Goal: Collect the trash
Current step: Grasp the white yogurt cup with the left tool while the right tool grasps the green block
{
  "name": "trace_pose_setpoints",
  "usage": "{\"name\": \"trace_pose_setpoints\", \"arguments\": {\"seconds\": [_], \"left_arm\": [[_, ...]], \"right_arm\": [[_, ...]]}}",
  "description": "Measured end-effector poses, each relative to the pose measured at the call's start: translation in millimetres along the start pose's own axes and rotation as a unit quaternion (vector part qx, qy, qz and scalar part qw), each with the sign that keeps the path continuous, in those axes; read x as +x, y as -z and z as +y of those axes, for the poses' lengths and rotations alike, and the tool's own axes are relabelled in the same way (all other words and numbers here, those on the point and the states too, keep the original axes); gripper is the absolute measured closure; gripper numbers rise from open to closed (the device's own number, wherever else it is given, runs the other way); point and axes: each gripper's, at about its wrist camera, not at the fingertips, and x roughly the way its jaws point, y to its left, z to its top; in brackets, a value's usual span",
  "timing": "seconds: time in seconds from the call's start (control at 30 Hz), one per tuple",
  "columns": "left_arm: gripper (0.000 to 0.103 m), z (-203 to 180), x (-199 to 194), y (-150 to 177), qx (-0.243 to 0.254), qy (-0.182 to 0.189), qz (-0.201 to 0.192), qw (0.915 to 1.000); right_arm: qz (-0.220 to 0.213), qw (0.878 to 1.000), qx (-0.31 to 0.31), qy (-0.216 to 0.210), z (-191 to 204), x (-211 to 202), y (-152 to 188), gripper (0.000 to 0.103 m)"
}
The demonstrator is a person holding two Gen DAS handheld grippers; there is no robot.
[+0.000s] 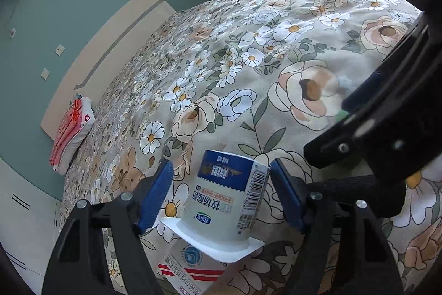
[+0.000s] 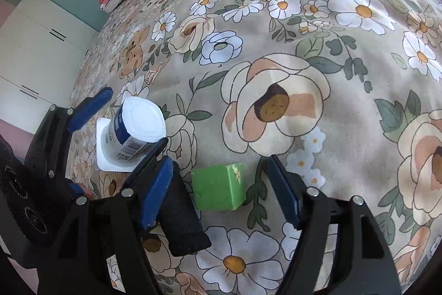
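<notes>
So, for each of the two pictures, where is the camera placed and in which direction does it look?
Left wrist view: it sits on the left gripper, looking forward and down at the upside-down yogurt cup between its blue pads; the right gripper crosses the right edge.
Right wrist view: it sits on the right gripper, looking steeply down at a green block between its pads; the left gripper is at the left.
Shared: the cup, the floral bedspread, the folded pink cloth, and each other's gripper.

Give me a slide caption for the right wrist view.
Right gripper open around a green block on the floral bedspread.
</notes>
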Motion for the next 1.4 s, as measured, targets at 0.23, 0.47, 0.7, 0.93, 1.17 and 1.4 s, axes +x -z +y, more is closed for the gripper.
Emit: {"name": "trace_pose_setpoints", "arguments": {"seconds": [0.23, 0.47, 0.7, 0.93, 1.17, 1.4], "left_arm": [[0.033, 9.0, 19.6, -3.3, -0.033, 0.032, 0.031, 0.9985], [0.047, 13.6, 35.2, 9.8, -0.058, 0.038, 0.074, 0.9948], [0.052, 25.9, 37.4, 12.2, -0.121, 0.051, 0.091, 0.9872], [0.052, 26.3, 52.2, 8.5, -0.162, 0.018, 0.124, 0.9787], [0.053, 39.5, 51.1, 8.9, -0.233, -0.003, 0.141, 0.9621], [0.053, 58.6, 25.3, 2.3, -0.274, 0.0, 0.134, 0.9524]], "right_arm": [[0.002, 1.0, -0.004, -0.005, 3.8, 4.8, -2.9, 0.032], [0.002, 0.998, -0.047, 0.035, 13.4, 7.7, 3.1, 0.048], [0.009, 0.996, -0.07, 0.055, 13.3, 5.1, 6.4, 0.066], [-0.003, 0.987, -0.11, 0.119, 18.0, 20.1, 11.2, 0.072], [-0.02, 0.989, -0.115, 0.094, 12.1, 4.0, 19.3, 0.072], [-0.03, 0.991, -0.1, 0.079, 6.6, -25.3, 20.5, 0.072]]}}
